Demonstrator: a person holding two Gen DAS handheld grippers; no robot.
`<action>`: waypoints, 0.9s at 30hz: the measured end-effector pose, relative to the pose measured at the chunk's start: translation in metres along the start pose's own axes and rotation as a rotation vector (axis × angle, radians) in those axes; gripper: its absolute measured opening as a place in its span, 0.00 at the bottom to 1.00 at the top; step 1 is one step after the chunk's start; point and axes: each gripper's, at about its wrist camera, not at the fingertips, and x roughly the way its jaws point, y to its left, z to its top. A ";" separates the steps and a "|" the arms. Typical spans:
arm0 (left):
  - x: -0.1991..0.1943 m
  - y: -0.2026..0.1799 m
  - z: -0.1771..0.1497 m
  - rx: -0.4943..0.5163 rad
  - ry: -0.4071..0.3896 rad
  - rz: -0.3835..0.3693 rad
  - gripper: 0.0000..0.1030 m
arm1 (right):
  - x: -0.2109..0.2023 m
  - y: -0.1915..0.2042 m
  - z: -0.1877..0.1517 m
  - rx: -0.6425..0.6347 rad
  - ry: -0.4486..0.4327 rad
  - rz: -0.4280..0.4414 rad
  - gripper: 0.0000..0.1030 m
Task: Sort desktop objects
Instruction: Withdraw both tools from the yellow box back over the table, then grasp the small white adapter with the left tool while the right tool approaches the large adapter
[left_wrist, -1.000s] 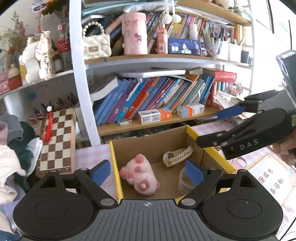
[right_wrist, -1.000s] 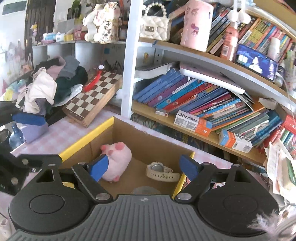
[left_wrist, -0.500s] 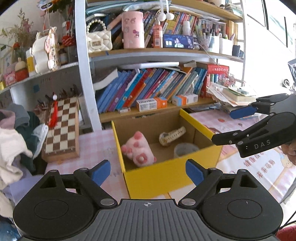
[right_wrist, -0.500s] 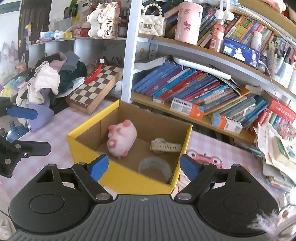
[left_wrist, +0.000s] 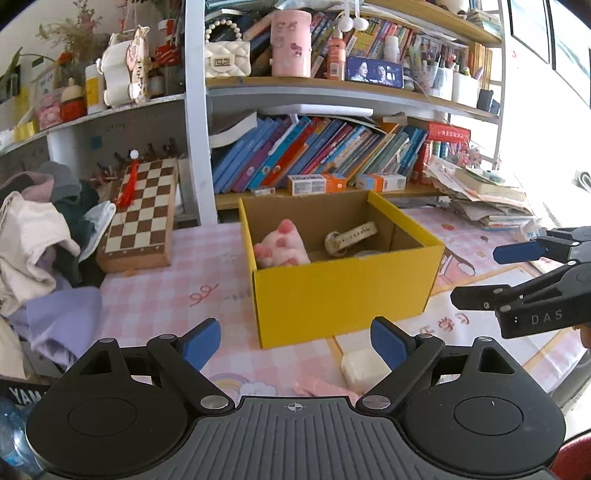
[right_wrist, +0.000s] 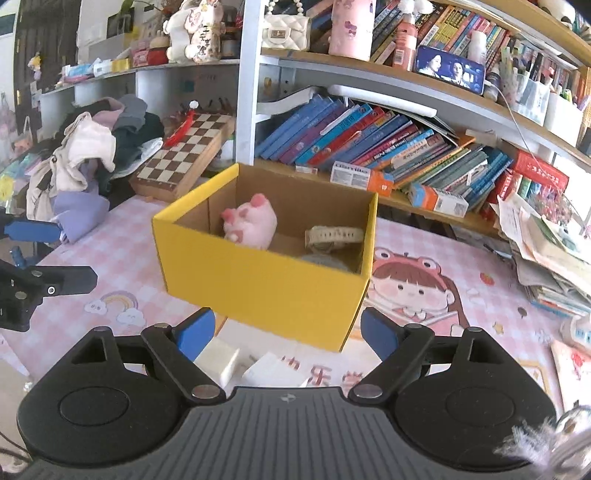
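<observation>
Both hand-held grippers, left (left_wrist: 295, 341) and right (right_wrist: 286, 332), gape wide and empty at lower frame; the yellow cardboard box (left_wrist: 343, 288) holding a pink plush toy (left_wrist: 282, 249) sits centre on the pink counter (left_wrist: 155, 291).

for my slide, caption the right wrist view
Open right tool facing a yellow box holding a pink plush and a watch.

Daylight enters from the right of both views, overexposing the right edge of the left wrist view to white. The yellow box (left_wrist: 343, 291) casts a soft shadow on the surface (left_wrist: 177, 291). Fisheye distortion bows the shelf upright (left_wrist: 195, 110) and darkens the corners. Focus is sharp centrally; a blurred fuzzy object (right_wrist: 535, 443) occupies the right wrist view's lower right corner.
</observation>
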 end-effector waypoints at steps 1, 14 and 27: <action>-0.001 -0.001 -0.003 0.005 0.002 0.001 0.88 | -0.001 0.002 -0.004 0.000 -0.001 -0.004 0.84; -0.004 -0.011 -0.036 0.021 0.046 0.009 0.88 | -0.007 0.014 -0.040 0.064 0.029 -0.068 0.97; 0.003 -0.020 -0.056 0.039 0.134 -0.023 0.89 | 0.000 0.025 -0.068 0.076 0.152 -0.061 0.98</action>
